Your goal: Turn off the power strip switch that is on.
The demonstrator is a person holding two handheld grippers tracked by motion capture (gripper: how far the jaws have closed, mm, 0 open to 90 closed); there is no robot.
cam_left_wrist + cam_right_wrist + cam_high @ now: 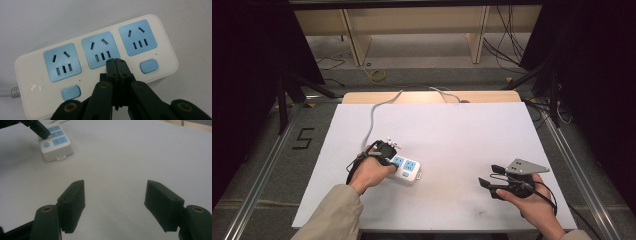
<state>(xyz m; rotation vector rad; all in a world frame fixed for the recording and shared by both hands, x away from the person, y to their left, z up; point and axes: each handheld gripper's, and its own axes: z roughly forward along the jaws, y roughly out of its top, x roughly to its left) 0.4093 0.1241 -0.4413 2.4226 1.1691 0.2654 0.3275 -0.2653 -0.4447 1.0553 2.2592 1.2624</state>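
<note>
a white desk [462, 130] is taking up the middle of the high view, its far edge running across the upper centre of the frame. a white power strip [406, 169] with three blue sockets is lying flat on it, left of centre, and its grey cord [374, 112] is running away toward the upper middle and off the far edge.

the left tongs [388, 150] are sitting directly over the near end of the strip, at centre left of the high view. in the left gripper view their jaws are pressed together, holding nothing, and the closed tip [115, 65] is resting just below the middle socket [100, 50], between the two blue button switches [71, 91]; whether it is actually touching the casing is hard to tell.

the right tongs [488, 176] are hanging at lower right of the high view, well apart from the strip. in the right gripper view their jaws are spread wide over bare desk, with the strip [56, 143] lying in the upper left corner.
</note>
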